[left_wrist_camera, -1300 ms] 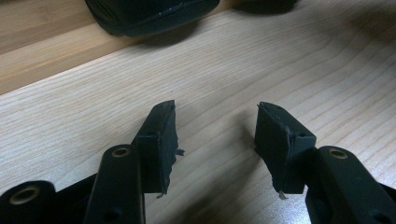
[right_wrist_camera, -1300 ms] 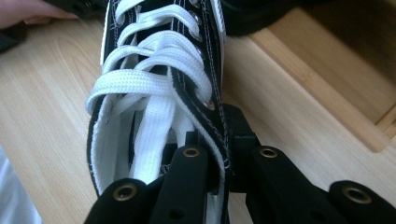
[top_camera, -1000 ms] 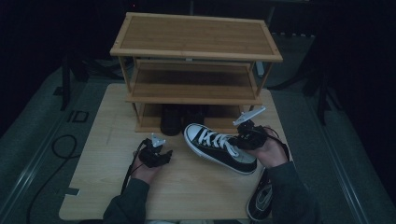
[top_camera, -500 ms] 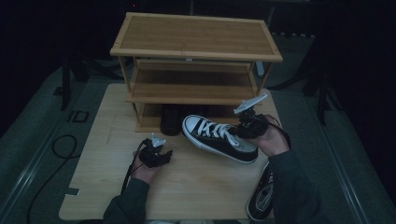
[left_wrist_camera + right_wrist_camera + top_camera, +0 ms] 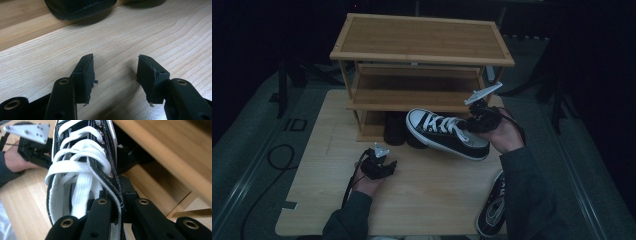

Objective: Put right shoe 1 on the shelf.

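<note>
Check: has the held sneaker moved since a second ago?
Yes. The sneaker, clamped in the right gripper, rose and shifted toward the shoe rack.

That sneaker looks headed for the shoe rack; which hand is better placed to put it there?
Right. The right gripper is shut on the sneaker at its collar, lifted beside the rack. The left gripper sits open and empty on the table.

A pale wooden board lies on a grey floor. A three-tier wooden rack stands at its far edge. The room beyond is dark.
</note>
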{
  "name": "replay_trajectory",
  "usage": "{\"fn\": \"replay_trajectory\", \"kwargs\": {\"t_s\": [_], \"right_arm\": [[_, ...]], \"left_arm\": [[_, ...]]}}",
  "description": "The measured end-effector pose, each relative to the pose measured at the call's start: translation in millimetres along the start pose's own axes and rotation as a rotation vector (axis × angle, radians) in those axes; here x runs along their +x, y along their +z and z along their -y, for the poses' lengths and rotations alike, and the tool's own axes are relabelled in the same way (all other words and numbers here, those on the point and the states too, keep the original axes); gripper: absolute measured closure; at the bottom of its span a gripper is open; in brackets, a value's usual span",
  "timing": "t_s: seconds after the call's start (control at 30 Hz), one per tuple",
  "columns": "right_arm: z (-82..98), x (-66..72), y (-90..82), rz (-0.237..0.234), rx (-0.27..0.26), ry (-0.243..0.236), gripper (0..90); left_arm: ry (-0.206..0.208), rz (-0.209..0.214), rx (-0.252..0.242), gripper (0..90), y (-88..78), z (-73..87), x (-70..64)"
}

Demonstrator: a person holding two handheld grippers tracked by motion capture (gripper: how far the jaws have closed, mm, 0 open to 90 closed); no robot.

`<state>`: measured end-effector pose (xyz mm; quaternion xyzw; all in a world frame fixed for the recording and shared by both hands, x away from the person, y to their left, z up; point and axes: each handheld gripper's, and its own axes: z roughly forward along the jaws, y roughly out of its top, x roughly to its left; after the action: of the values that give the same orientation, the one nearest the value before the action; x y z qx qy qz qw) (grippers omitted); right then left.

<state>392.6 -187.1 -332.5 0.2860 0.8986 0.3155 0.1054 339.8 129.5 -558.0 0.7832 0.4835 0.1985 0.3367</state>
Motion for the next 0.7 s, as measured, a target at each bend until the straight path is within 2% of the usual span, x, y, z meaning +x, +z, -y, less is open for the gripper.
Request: {"fn": "replay_trajectory", "kwargs": {"t_s": [0.37, 0.7], "right_arm": [[-20.5, -15.6, -7.9, 0.039, -0.031, 0.029, 87.9], [-28.1, -30.9, 0.0, 0.097, -0.032, 0.088, 87.9]], "left_arm": [[0.001, 0.000, 0.000, 48.2, 0.2, -0.1, -0.1], [0.001, 0.003, 0.000, 48.2, 0.4, -0.4, -0.1]]}}
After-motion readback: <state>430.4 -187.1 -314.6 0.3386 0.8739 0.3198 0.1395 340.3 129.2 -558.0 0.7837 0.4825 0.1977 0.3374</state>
